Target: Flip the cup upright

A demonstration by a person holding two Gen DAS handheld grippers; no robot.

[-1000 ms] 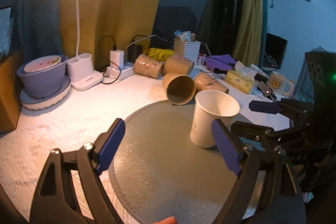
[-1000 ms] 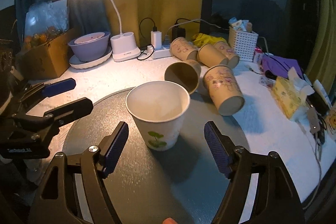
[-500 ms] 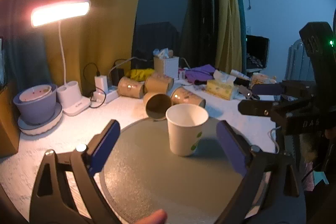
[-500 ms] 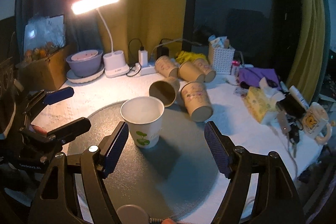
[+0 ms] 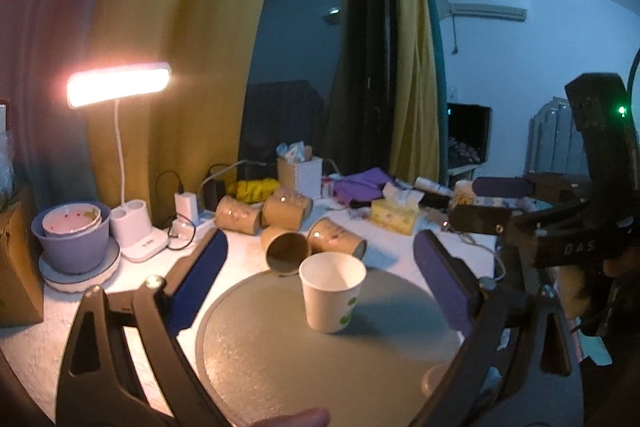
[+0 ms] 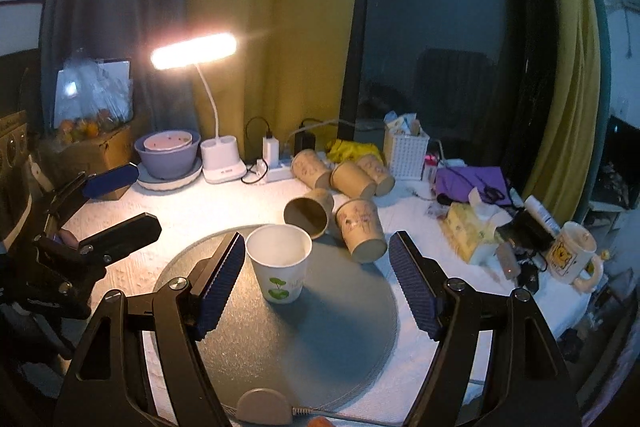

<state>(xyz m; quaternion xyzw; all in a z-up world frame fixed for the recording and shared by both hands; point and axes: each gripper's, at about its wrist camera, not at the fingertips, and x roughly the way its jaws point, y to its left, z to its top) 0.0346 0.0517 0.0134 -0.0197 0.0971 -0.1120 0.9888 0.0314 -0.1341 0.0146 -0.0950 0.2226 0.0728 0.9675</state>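
White paper cup with a green leaf print [image 6: 281, 267] stands upright, mouth up, on the round grey mat [image 6: 340, 339], ahead of both spread, empty jaws; the right gripper [image 6: 316, 285] seems nearer than the left gripper [image 5: 320, 279].

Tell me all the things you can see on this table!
White paper cup with green leaf print: 1, upright, on the mat.
Round grey mat: 1, table front.
Brown paper cups: 5, lying on their sides behind the mat.
White desk lamp: 1, lit, at the back.
Purple bowl: 1, beside the lamp base.
Yellow tissue box: 1, right side.
White mug: 1, far right.
Left gripper: 1, black, blue pads, open.
Right gripper: 1, same, open.
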